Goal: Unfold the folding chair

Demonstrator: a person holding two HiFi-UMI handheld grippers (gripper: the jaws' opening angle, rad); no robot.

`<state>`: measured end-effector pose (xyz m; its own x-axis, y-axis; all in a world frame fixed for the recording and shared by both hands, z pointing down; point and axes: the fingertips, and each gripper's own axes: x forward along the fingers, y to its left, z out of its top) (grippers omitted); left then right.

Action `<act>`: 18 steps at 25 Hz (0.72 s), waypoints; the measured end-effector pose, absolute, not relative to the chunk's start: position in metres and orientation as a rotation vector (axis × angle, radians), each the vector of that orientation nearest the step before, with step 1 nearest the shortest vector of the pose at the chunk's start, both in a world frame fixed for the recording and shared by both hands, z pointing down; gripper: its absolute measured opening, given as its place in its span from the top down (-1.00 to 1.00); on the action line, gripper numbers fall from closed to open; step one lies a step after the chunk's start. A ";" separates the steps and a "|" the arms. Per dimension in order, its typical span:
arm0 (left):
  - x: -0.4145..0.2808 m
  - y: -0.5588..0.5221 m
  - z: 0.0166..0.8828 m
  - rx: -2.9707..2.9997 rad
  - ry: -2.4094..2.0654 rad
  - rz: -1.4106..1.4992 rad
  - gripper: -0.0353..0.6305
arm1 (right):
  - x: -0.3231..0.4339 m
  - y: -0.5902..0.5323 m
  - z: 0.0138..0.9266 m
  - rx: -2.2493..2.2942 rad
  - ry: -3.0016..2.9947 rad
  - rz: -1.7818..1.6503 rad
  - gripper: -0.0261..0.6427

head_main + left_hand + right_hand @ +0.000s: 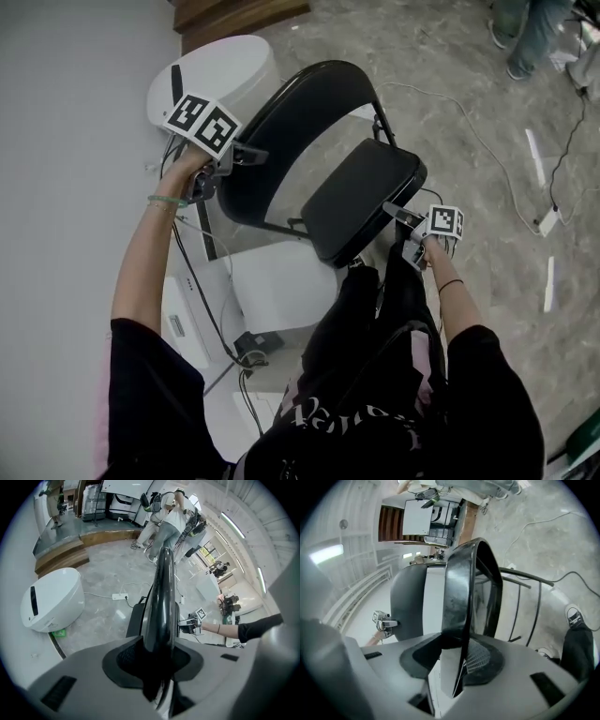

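I record the black folding chair (361, 202) standing on the floor (450, 84), just beside the white rounded unit (225, 75). The left claw (246, 153) is clamped on the backrest (281, 122), at the edge nearest that unit. I find the right claw (394, 212) at the seat (457, 588), on the side away from the unit. Its jaws are apart with the seat's rim between them, one ribbed pad clear of it. A gap shows between seat and backrest.
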<state>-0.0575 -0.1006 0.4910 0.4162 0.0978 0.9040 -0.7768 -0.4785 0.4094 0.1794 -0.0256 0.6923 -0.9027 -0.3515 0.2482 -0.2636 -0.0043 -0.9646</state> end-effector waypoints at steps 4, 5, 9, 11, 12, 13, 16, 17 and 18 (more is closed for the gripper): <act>-0.035 -0.100 0.514 1.738 -0.564 1.182 0.55 | 0.221 -0.006 0.727 -0.717 2.070 -2.106 0.51; -0.036 -0.102 0.517 1.740 -0.566 1.182 0.54 | 0.220 -0.007 0.729 -0.702 2.061 -2.098 0.51; -0.054 -0.112 0.516 1.768 -0.649 1.206 0.54 | 0.211 -0.008 0.726 -0.649 2.106 -2.101 0.51; -0.062 -0.109 0.509 1.759 -0.643 1.205 0.53 | 0.210 -0.003 0.723 -0.640 2.143 -2.093 0.51; -0.066 -0.108 0.505 1.752 -0.638 1.201 0.53 | 0.207 -0.001 0.717 -0.625 2.126 -2.091 0.51; -0.072 -0.109 0.504 1.749 -0.644 1.195 0.53 | 0.206 -0.002 0.713 -0.615 2.100 -2.090 0.51; -0.087 -0.113 0.515 1.772 -0.662 1.162 0.54 | 0.210 -0.004 0.728 -0.670 2.096 -2.145 0.48; -0.088 -0.111 0.517 1.784 -0.644 1.158 0.57 | 0.212 -0.001 0.736 -0.693 2.104 -2.167 0.46; -0.087 -0.108 0.519 1.789 -0.613 1.150 0.60 | 0.214 0.002 0.742 -0.706 2.111 -2.169 0.45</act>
